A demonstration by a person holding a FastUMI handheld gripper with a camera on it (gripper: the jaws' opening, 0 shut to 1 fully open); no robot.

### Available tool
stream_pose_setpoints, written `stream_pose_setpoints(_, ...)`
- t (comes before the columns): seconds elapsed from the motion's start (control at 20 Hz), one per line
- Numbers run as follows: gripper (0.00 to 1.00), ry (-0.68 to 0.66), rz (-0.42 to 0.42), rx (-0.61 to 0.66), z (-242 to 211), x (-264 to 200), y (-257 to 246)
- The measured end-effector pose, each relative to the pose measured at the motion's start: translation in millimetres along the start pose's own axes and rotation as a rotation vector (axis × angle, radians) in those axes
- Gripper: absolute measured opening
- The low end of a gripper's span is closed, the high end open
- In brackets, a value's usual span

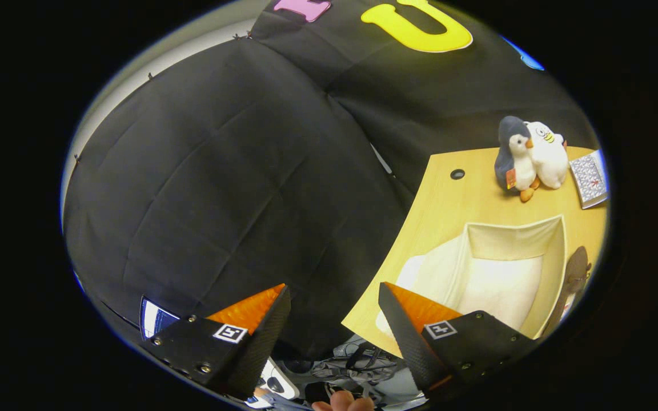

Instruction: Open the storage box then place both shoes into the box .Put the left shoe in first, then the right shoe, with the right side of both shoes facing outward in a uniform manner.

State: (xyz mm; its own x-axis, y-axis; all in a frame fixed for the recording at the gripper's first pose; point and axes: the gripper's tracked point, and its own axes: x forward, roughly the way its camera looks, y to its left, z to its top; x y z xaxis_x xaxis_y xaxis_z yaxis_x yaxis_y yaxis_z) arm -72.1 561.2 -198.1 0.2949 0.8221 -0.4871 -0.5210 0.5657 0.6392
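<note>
Gripper (334, 319) fingers spread wide, grasping nothing, off the table (449, 211) edge.
Swing toward storage box (512, 268); approach level.

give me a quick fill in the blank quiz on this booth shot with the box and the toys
1. The gripper holds nothing; its fingers stand ____.
2. The white storage box sits on the wooden ____.
3. Beyond the box, the plush penguin leans against a ____ plush toy.
4. At the table's far corner, beside the toys, lies a patterned ____.

Missing words: open; table; white; book
</note>
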Motion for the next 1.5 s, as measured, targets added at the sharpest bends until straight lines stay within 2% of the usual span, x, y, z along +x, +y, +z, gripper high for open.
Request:
stream_pose_setpoints(0.1,0.97,-0.037,-0.002,0.006,14,-27,-13)
stream_pose_setpoints(0.3,0.97,-0.077,-0.050,-0.029,27,-68,-74)
stream_pose_setpoints(0.5,0.97,-0.118,-0.158,-0.091,26,-104,-154)
stream_pose_setpoints(1.05,0.97,-0.092,-0.456,-0.057,-25,-157,-340)
stream_pose_setpoints(1.3,0.97,-0.029,-0.493,-0.042,-69,-159,-409)
stream_pose_setpoints(1.5,0.97,0.037,-0.522,-0.057,-101,-157,-442)
